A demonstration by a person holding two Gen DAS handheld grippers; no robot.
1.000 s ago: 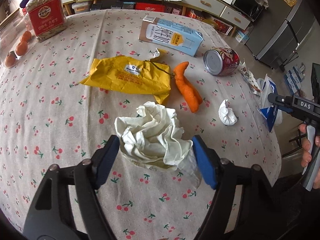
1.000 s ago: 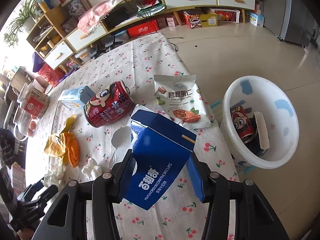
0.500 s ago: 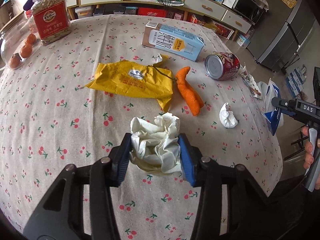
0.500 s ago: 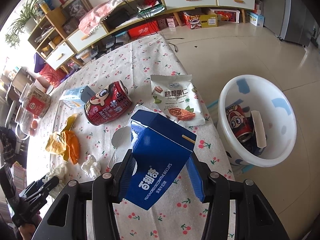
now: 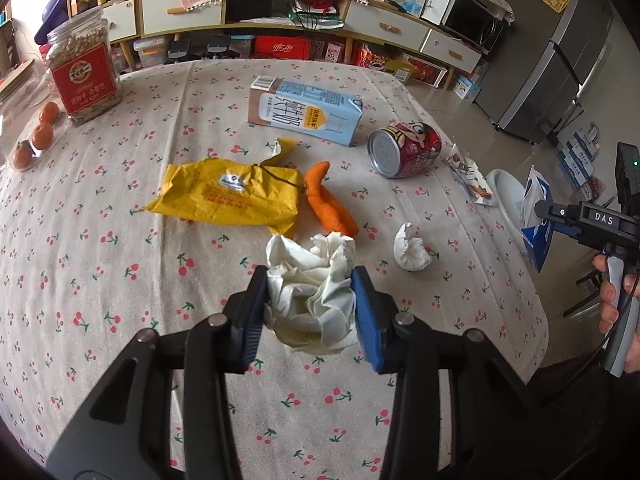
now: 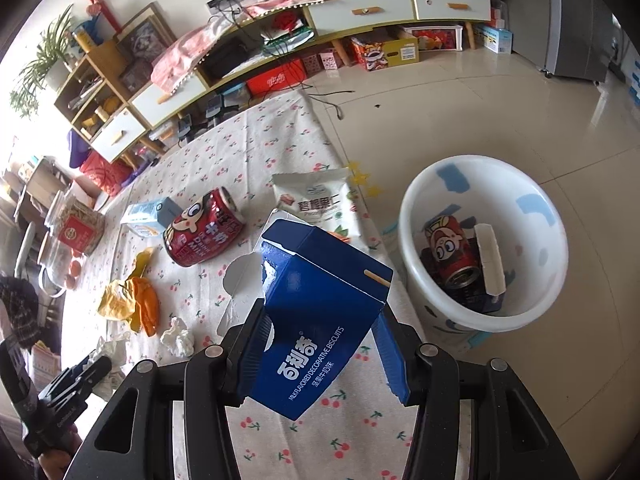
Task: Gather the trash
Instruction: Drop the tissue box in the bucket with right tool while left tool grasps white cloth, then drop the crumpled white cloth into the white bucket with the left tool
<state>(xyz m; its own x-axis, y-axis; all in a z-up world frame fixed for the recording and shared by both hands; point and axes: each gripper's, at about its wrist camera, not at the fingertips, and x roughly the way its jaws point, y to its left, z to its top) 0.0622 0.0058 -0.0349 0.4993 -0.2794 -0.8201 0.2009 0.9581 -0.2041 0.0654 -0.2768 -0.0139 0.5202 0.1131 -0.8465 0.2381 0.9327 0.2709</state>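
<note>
On the left side of the cherry-print table (image 5: 100, 240), my left gripper (image 5: 310, 304) has the large crumpled paper wad (image 5: 312, 288) between its pads, and the jaws are closing on it; the paper already bulges against both pads, so I judge the grip secure enough to carry. I hold it low and centred in the jaws so the loose folds do not slip out.

Ahead of it lie the yellow wrapper (image 5: 232, 196), the orange peel (image 5: 330, 204), the milk carton (image 5: 304, 112), the red can (image 5: 404, 146) and a small paper ball (image 5: 412, 248), all uncollected.

To the right, my right gripper (image 6: 320, 344) is clamped on the blue biscuit box (image 6: 320, 300), gripped across its narrow sides with the torn flap upward. The box hangs above the table edge, near the white basin (image 6: 416, 216) on the floor, which already holds a can and other scraps. I judge the basin to be the destination for both items.
</note>
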